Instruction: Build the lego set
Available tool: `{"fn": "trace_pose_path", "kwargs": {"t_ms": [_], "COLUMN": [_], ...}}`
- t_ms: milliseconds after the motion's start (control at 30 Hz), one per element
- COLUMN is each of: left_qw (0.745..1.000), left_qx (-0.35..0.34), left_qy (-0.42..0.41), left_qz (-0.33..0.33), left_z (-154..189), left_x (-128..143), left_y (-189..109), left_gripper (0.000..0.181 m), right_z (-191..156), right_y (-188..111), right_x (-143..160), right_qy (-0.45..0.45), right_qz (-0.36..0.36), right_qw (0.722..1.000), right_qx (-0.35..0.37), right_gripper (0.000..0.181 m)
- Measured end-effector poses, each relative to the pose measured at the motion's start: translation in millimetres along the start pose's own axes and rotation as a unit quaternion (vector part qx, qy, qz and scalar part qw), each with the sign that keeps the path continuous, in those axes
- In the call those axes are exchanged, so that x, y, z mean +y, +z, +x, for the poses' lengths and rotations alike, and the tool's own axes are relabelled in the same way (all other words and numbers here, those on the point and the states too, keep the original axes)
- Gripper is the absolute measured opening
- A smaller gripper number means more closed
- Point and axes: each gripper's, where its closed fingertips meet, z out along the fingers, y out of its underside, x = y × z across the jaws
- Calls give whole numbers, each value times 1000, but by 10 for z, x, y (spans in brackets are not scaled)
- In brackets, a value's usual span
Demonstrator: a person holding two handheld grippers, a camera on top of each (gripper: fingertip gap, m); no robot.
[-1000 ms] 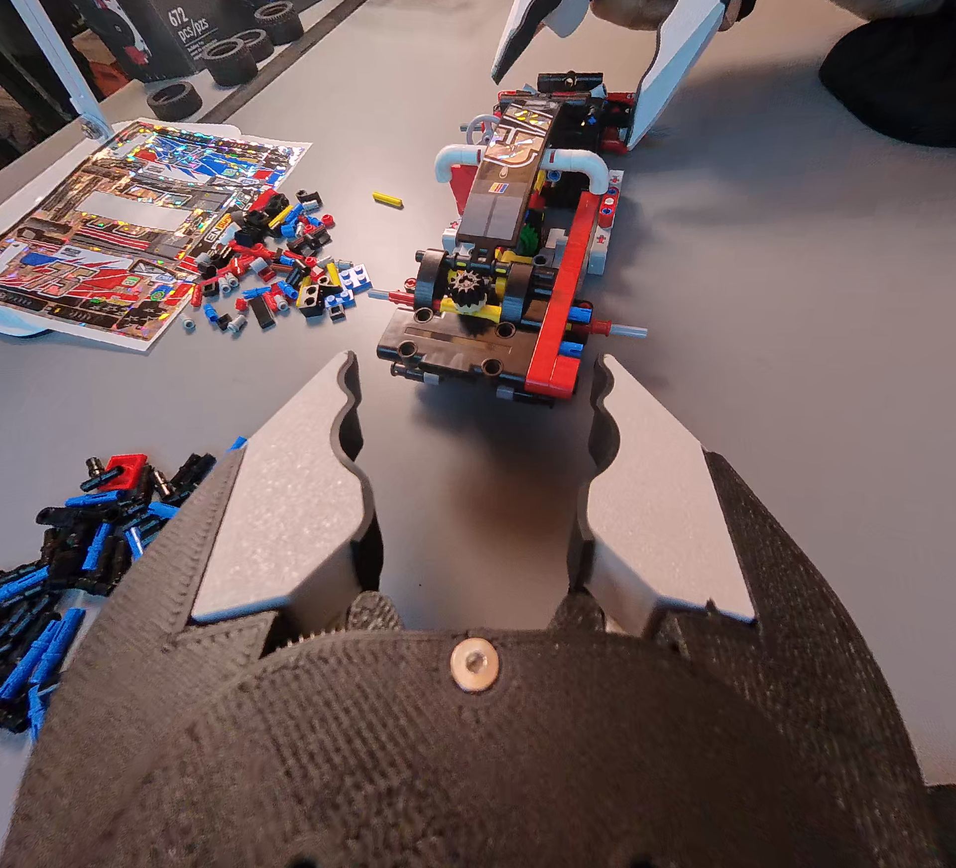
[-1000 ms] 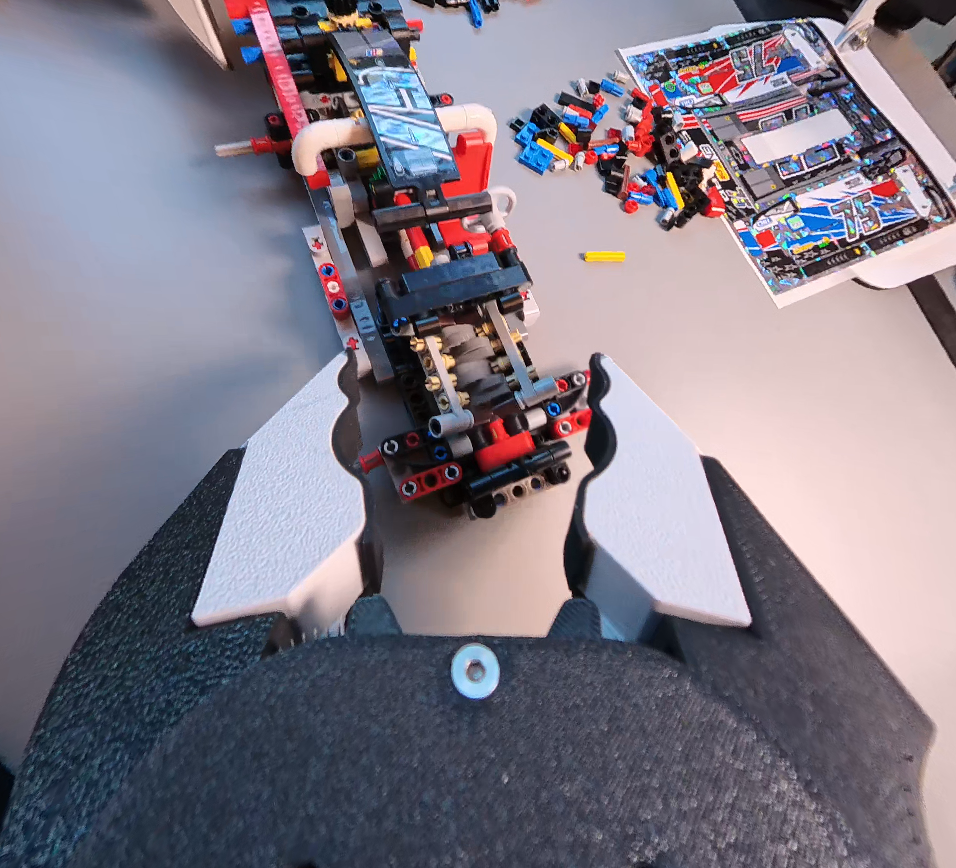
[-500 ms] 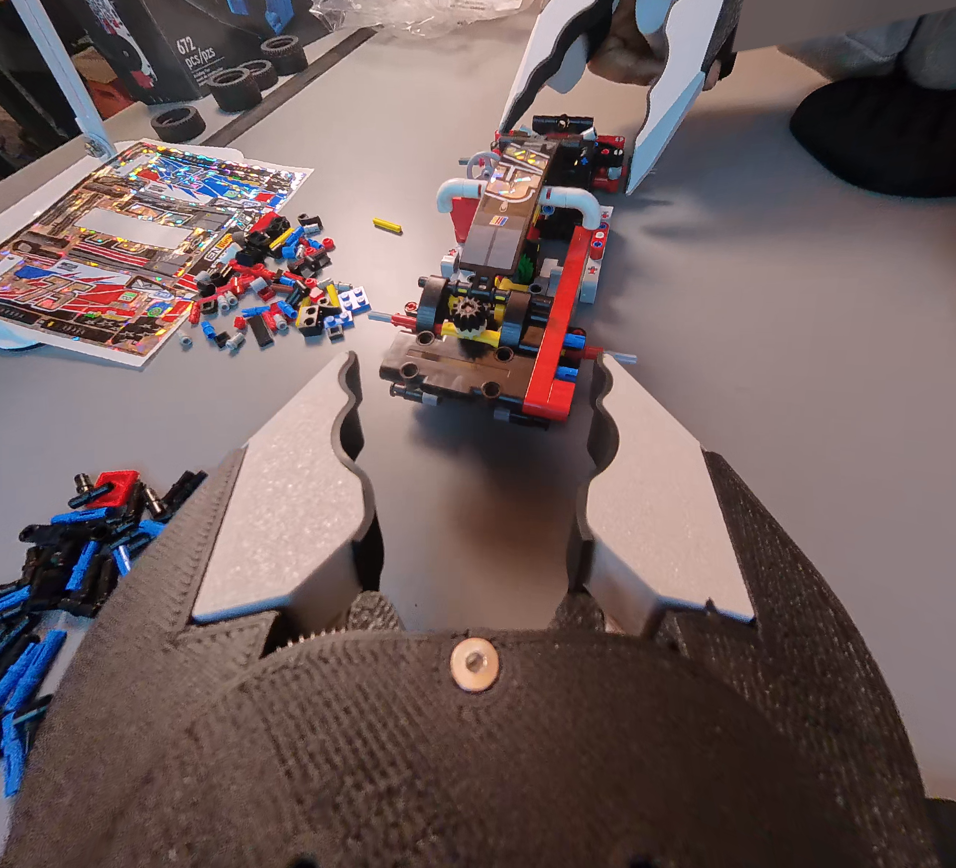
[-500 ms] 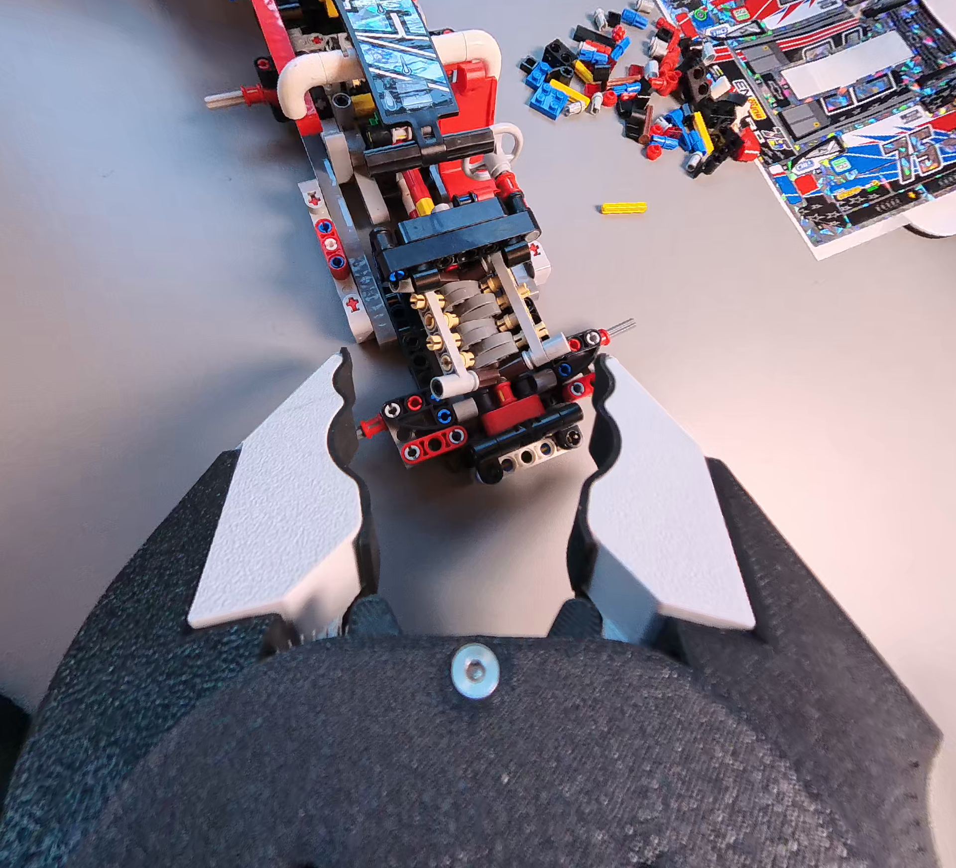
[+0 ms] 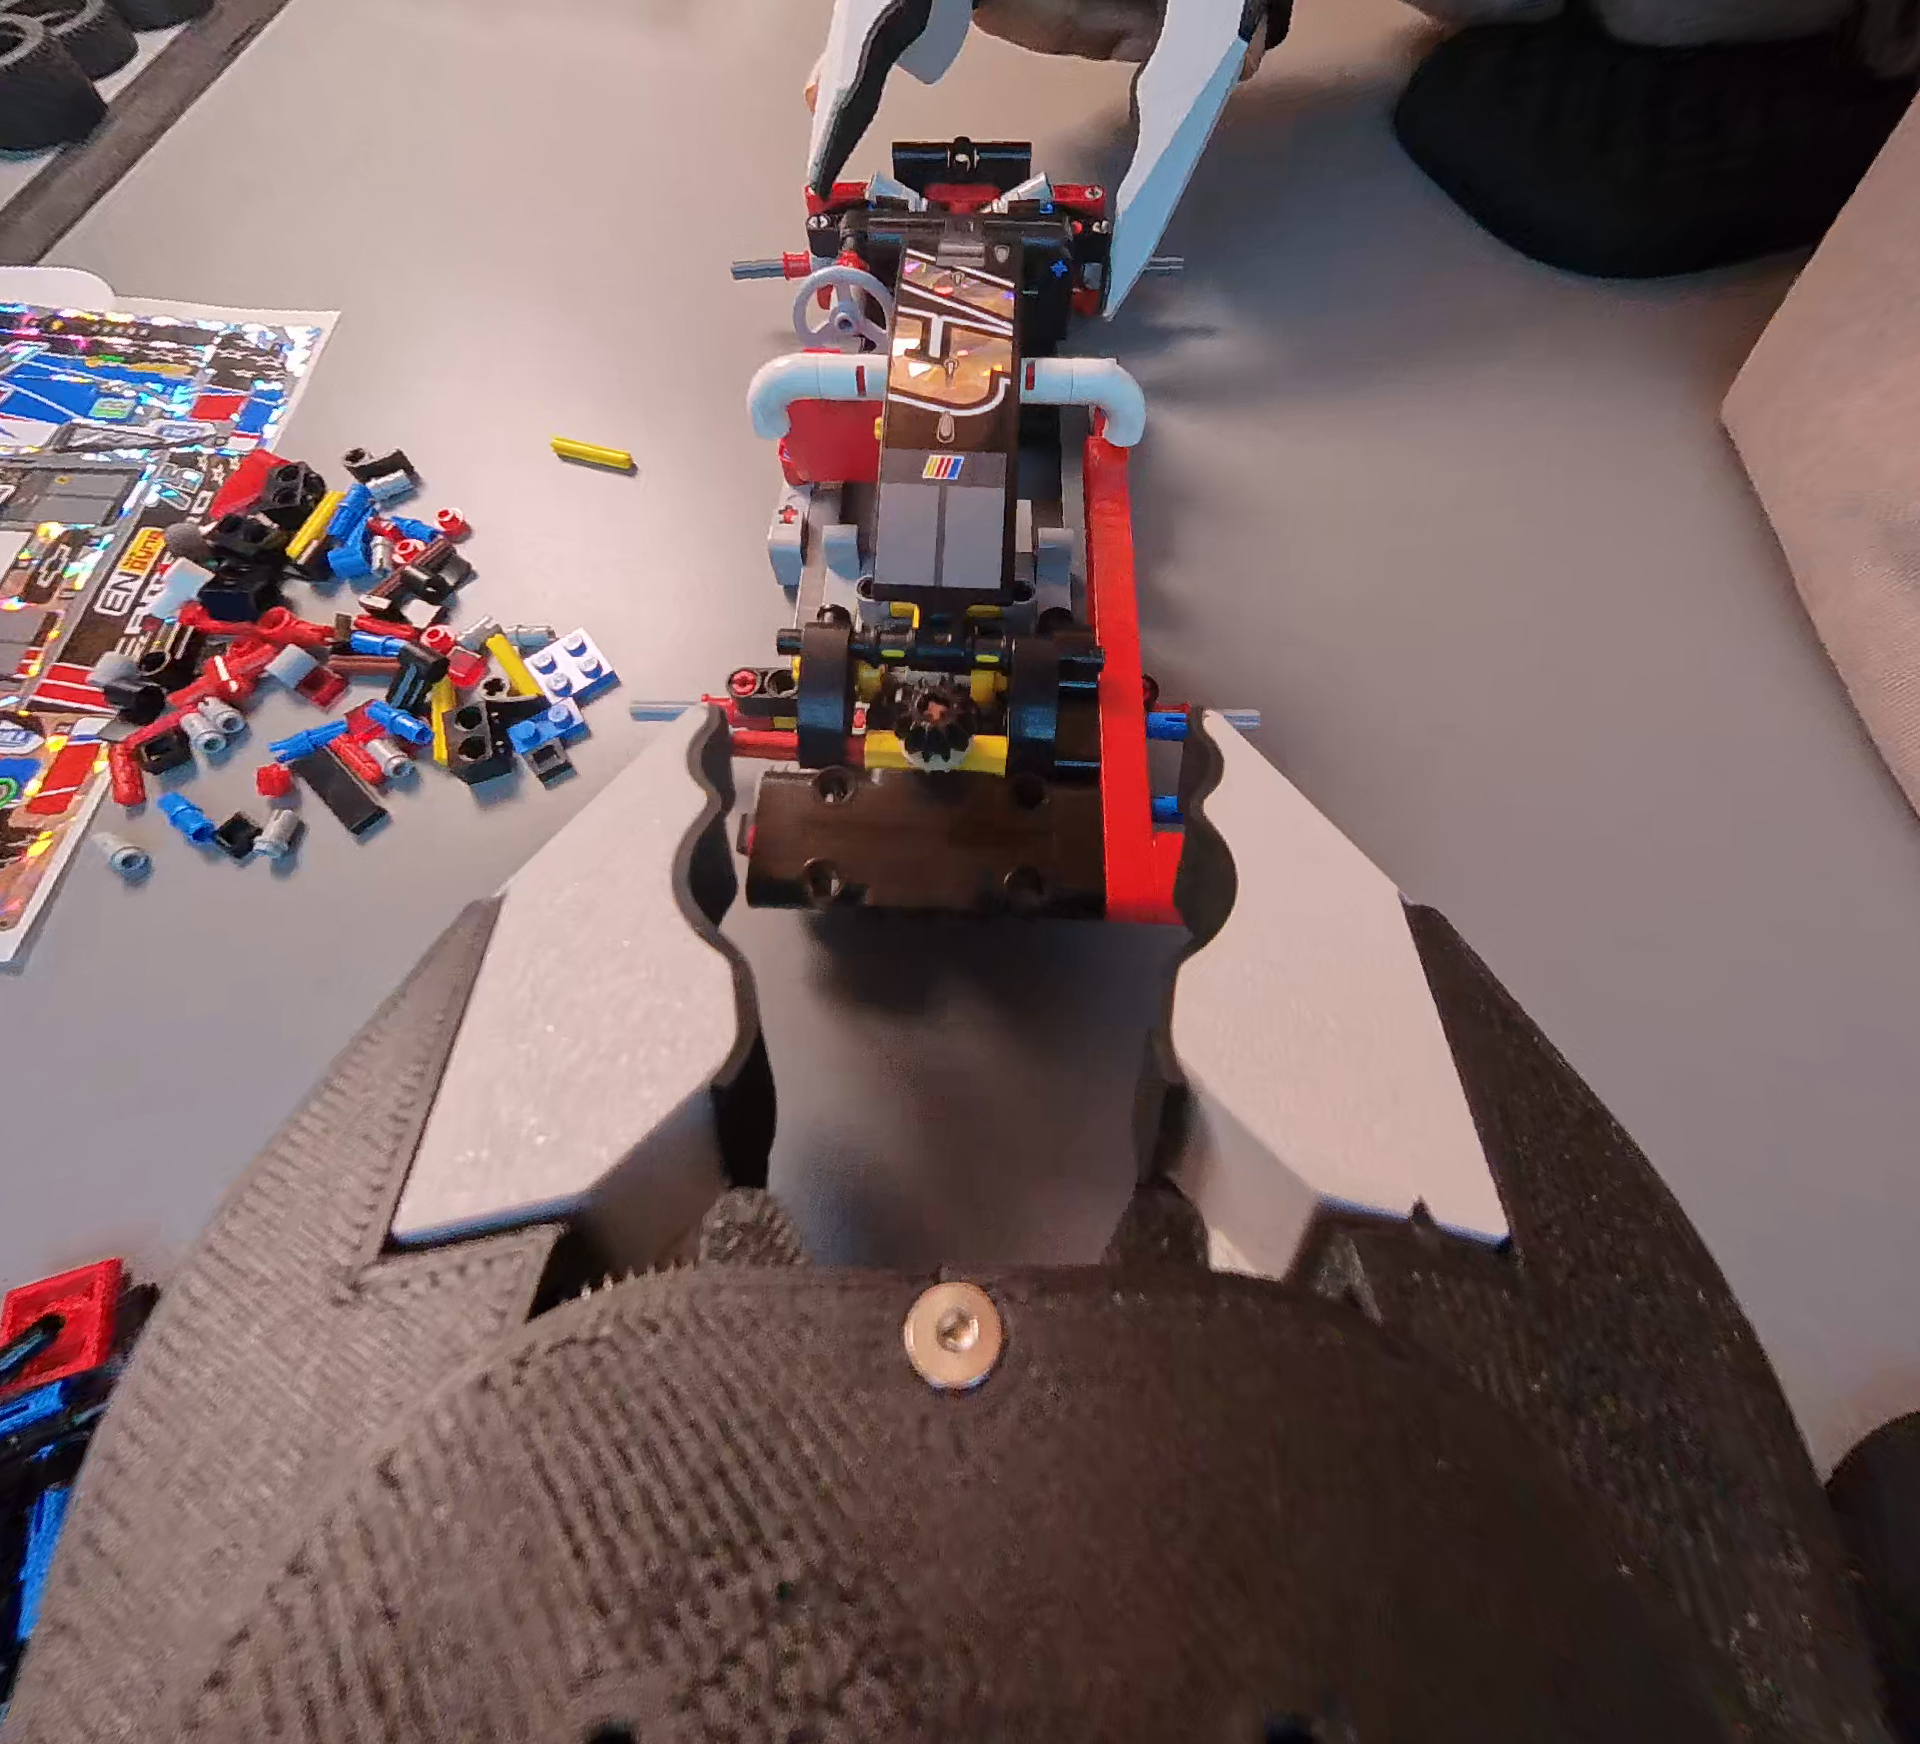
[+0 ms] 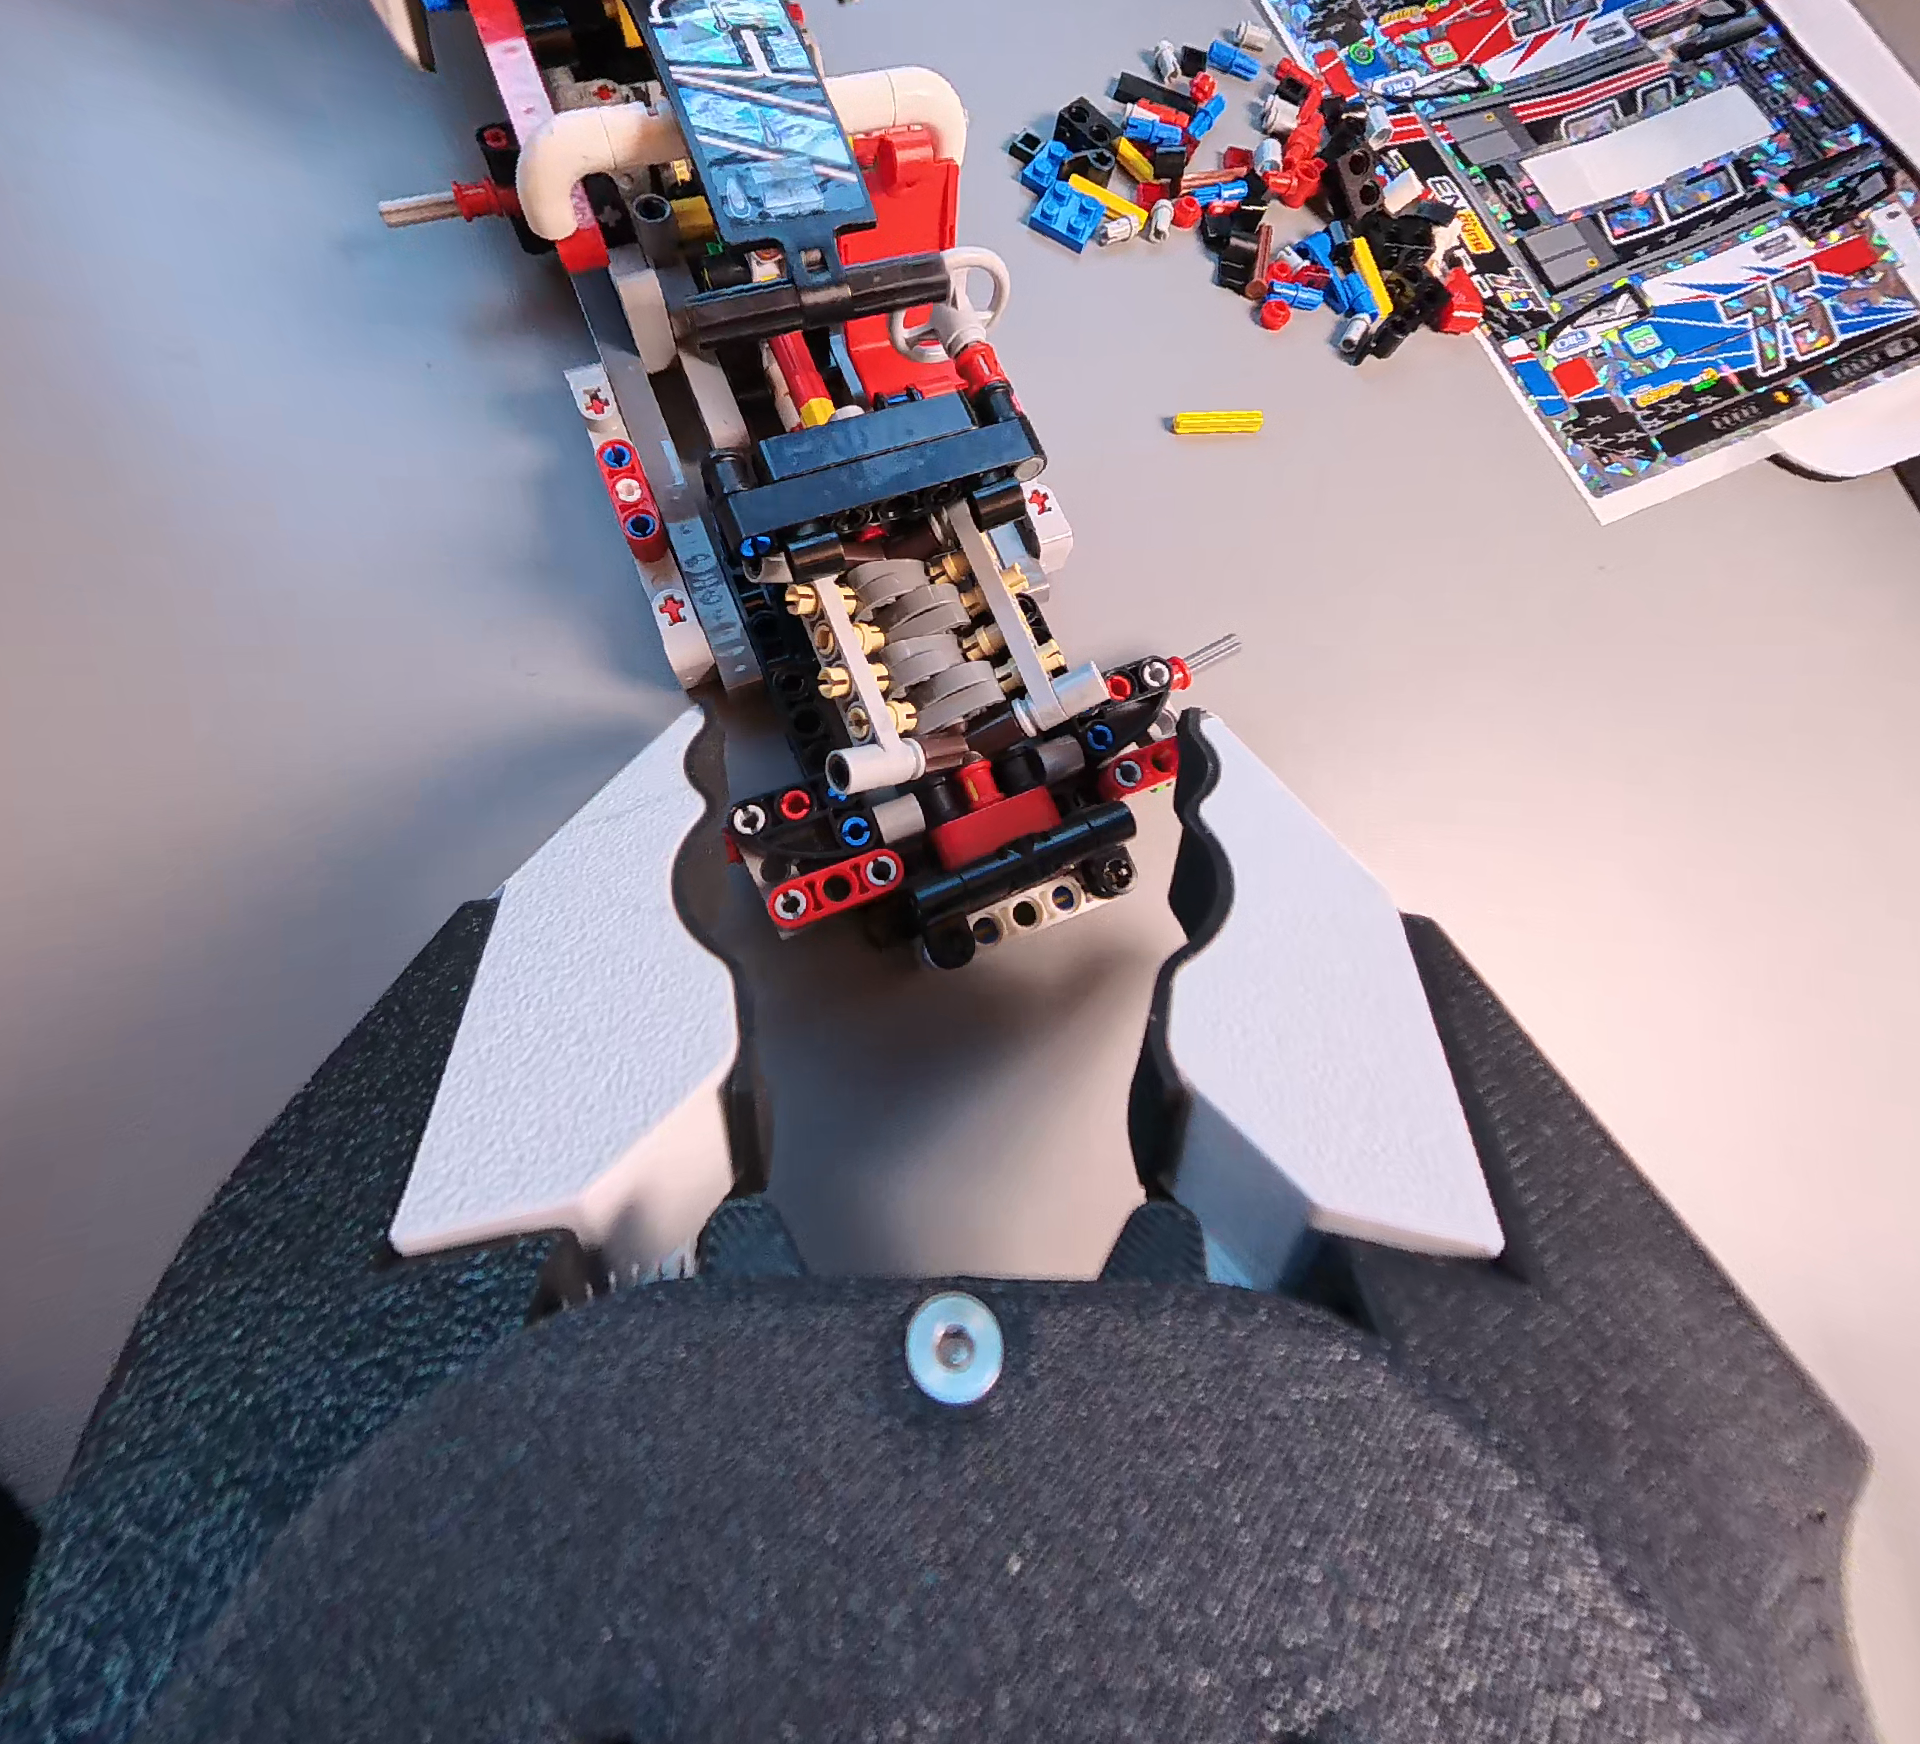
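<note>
One half-built lego car lies on the grey table, lengthwise between your two grippers. Your left gripper and right gripper each straddle one end, jaws spread; contact is hard to judge. One yellow pin, one sticker sheet; the loose-piece pile is uncountable.

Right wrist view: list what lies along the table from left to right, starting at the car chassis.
Car chassis → single yellow rod → pile of small loose pieces → holographic sticker sheet.
</note>
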Motion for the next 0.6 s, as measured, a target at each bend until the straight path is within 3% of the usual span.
{"fn": "trace_pose_path", "kwargs": {"t_ms": [600], "left_qw": [999], "left_qx": [-19], "left_qy": [28], "left_qz": [-24], "left_z": [2], "left_x": [6], "left_y": [7], "left_gripper": [84], "right_z": [27], "right_y": [12], "right_x": [1], "right_qy": [-1], "right_qz": [5], "right_qw": [1000], "right_qx": [6], "right_gripper": [84]}}
